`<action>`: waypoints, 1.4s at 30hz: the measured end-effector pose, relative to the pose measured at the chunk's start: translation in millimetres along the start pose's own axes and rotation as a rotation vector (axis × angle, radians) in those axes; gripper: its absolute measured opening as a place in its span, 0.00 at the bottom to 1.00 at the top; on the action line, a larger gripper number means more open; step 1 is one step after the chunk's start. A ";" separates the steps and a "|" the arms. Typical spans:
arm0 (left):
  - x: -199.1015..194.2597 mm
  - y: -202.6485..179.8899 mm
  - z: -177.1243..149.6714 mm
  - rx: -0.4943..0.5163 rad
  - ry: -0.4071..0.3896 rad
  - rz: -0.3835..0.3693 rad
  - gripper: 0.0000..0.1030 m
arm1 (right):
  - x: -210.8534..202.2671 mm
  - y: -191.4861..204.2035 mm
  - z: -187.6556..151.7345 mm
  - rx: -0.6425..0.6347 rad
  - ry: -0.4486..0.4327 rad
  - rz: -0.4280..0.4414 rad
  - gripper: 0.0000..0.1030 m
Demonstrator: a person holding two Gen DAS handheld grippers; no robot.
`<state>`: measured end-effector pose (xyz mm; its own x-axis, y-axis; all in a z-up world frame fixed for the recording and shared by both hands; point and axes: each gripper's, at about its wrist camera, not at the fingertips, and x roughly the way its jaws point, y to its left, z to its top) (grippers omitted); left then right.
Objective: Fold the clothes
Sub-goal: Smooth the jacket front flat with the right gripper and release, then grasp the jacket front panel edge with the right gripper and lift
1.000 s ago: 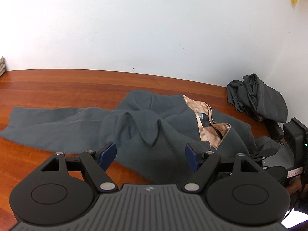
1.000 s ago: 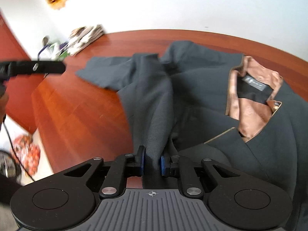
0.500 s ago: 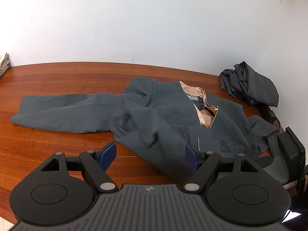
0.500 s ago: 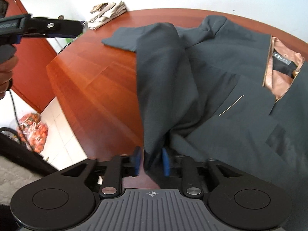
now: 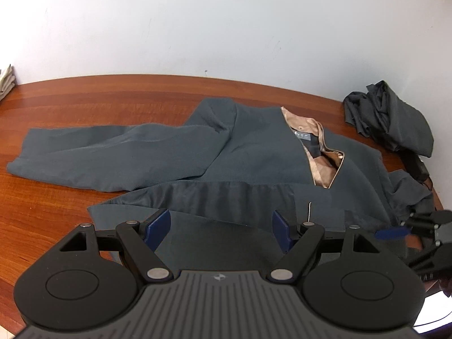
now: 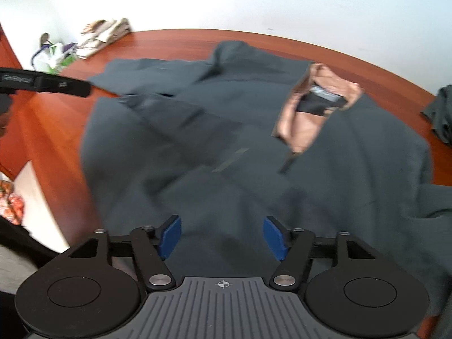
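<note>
Dark grey jacket (image 5: 254, 152) spread flat on wooden table (image 5: 70, 99), front up, collar end toward the white wall (image 5: 197, 22). Tan satin lining (image 5: 313, 141) exposed at the neck opening, small grey label (image 5: 301, 135) sewn just inside. One sleeve (image 5: 99, 149) stretched out leftward across the tabletop, cuff end nearest the table's left side. Lower hem area folded into a band across the front, nearest the left gripper.

Left gripper (image 5: 221, 227) spread wide, blue pads (image 5: 158, 223) clear of fabric, hovering just over the jacket's near edge. Nothing pinched.

Right gripper (image 6: 222, 236) opening, pads (image 6: 171, 233) apart with jacket cloth lying below and between them, not pressed by either pad. Right wrist view motion-blurred, fine fabric detail unreadable. Same gripper seen at far right of the left wrist view (image 5: 395, 231), low beside the jacket's right side.

Second dark garment (image 5: 389, 118) bunched in a crumpled heap at the table's far right, near the wall, well apart from the jacket collar.

Stack of pale folded cloth (image 6: 104, 36) at the table's far left end. Plastic bags (image 6: 53, 55) just beyond it off the table edge, contents not readable. Red patterned bag (image 6: 10, 200) on the floor at lower left, contents unclear.
</note>
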<state>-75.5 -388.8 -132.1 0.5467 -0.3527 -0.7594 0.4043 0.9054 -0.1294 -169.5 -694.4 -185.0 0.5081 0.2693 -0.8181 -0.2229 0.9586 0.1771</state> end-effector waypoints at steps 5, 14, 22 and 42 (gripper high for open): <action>5.4 -4.7 -0.2 -0.031 0.021 0.024 0.80 | 17.3 -28.8 6.3 -0.037 0.018 0.016 0.72; -1.0 -7.5 -8.5 -0.072 0.035 0.094 0.80 | 58.9 -31.4 14.4 -0.184 0.105 0.142 0.70; -16.0 7.5 -22.6 -0.134 0.039 0.145 0.80 | 65.6 -28.0 12.6 -0.180 0.140 0.219 0.06; -56.1 37.1 -38.2 0.037 -0.023 0.001 0.80 | -70.7 77.1 -67.1 0.051 -0.011 0.156 0.03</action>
<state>-119.2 -326.4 -118.7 0.5637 -0.3572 -0.7448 0.4303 0.8966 -0.1044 -278.5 -645.7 -150.2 0.4800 0.4158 -0.7725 -0.2570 0.9086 0.3293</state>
